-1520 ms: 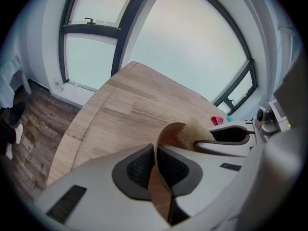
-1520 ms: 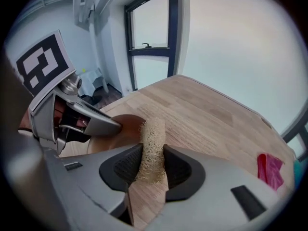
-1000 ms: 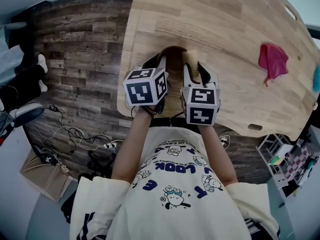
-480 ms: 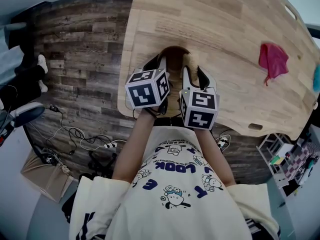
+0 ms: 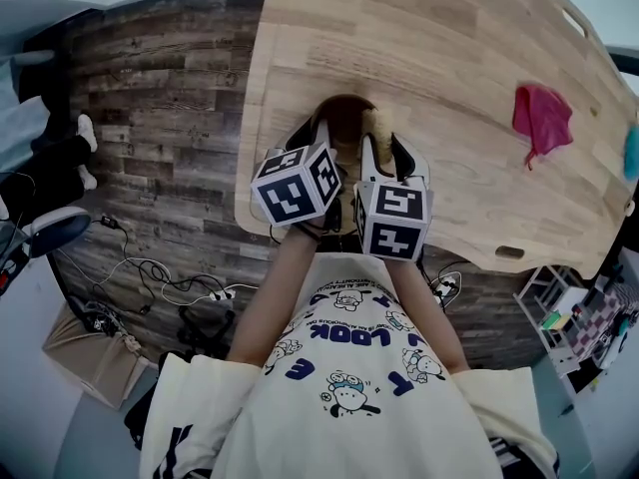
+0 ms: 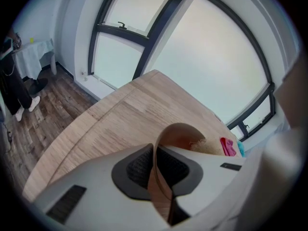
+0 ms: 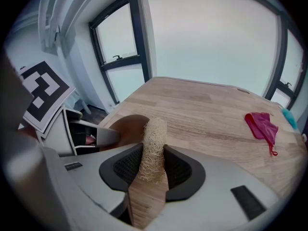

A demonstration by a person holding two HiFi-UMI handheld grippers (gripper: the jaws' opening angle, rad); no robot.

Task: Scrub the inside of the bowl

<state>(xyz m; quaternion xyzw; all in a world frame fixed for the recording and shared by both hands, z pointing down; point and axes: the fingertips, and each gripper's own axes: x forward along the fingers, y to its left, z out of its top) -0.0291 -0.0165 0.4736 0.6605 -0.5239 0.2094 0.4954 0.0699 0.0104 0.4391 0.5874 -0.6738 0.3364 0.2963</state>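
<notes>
1. Rolled slightly since a second ago: two tools, side by side.
2. Left tool (image 6: pixel 159 170) clamped on one brown bowl (image 6: pixel 180 134), near the bench (image 5: pixel 449 88) edge.
3. Right tool (image 7: pixel 153 165) gripping one loofah scrubber (image 7: pixel 154 143) at the bowl's rim.
4. One red cloth (image 5: pixel 542 118), well apart.

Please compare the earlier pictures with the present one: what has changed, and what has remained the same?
The left gripper has rolled slightly, so its marker cube sits more tilted. Nothing was taken or released: it stays shut on the rim of the bowl, and the right gripper still holds the loofah by the bowl. The red cloth lies unmoved on the table.
</notes>
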